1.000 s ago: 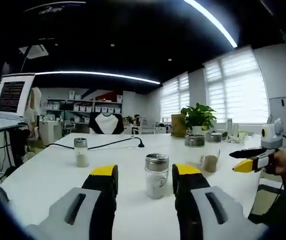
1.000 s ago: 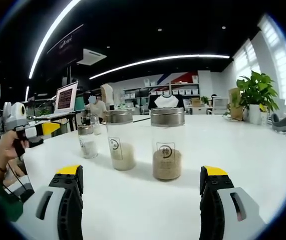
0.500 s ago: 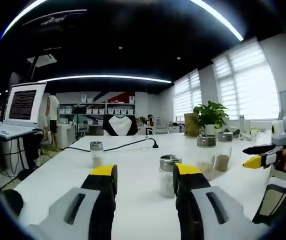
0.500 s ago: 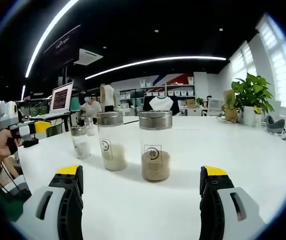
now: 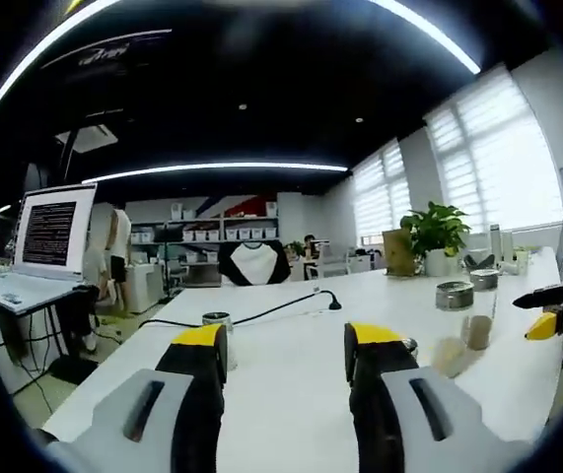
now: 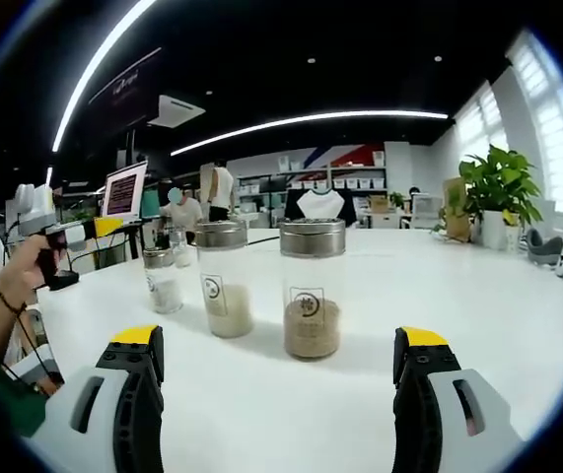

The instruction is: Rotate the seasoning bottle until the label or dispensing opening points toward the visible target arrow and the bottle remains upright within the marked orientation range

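- Right gripper [image 6: 281,360] has its jaws spread wide and empty, the yellow-tipped fingers rising at 7 and 5 o'clock in the right gripper view, with bare white table [image 6: 478,296] between them.
- Dead ahead, at 12 o'clock from that gap, stands the seasoning bottle [image 6: 312,288]: a clear jar with a metal lid and brown grains in its lower part, upright, long axis vertical, a small square label facing the camera.
- Two more jars line up toward 10 o'clock: a paler-filled jar [image 6: 221,278] just beside it and a smaller jar [image 6: 163,280] farther along, each apart from the next.
- Left gripper [image 5: 286,355] is likewise spread and holding nothing in the left gripper view; a lidded jar [image 5: 221,338] peeks out beside its left finger and another lid is half hidden behind the right finger.
- At 3 o'clock in that view sits the brown-grain bottle again, small and distant, near a potted plant [image 5: 437,236] and the other gripper's yellow tip.
- Judgement: the right gripper is the nearer one and squarely lined up; closing in straight ahead around the bottle's body suits a twist about its vertical axis.
- No target arrow or marked range can be made out on the tabletop.
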Motion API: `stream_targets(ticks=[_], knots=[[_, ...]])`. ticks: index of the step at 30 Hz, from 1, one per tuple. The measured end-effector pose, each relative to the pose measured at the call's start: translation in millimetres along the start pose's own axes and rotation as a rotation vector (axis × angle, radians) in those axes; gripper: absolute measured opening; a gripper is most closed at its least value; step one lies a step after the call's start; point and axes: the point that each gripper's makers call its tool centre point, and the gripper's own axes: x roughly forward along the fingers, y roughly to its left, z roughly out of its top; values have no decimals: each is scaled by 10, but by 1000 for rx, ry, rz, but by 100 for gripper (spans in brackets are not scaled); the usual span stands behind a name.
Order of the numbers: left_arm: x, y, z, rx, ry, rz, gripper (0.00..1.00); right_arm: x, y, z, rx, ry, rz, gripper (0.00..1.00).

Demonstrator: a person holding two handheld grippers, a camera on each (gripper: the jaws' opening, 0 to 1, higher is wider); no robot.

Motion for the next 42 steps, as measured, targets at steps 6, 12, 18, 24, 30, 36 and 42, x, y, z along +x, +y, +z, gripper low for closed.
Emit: stream_targets(ticks=[6,12,18,24,30,36,42], knots=[[220,115,-79,-9,28,8,50,0,-18,-8,2,2,-4,99],[423,279,-181,-24,52,39,50,8,-29,-30,7,8,-4,99],[589,314,-221,-56,56,31,48,13,-22,-23,15,7,-1,99],[850,500,-330,-29,72,75,47,14,-4,-29,14,11,6,99],[1044,696,-457,-67,67,101,48,14,-39,-34,17,14,-3,99],[1190,828,-602,-28,94,131,47,25,-43,-37,17,18,-3,99],[1265,880,-669,-10,89,134,51,26,-48,-31,16,17,-5,99]])
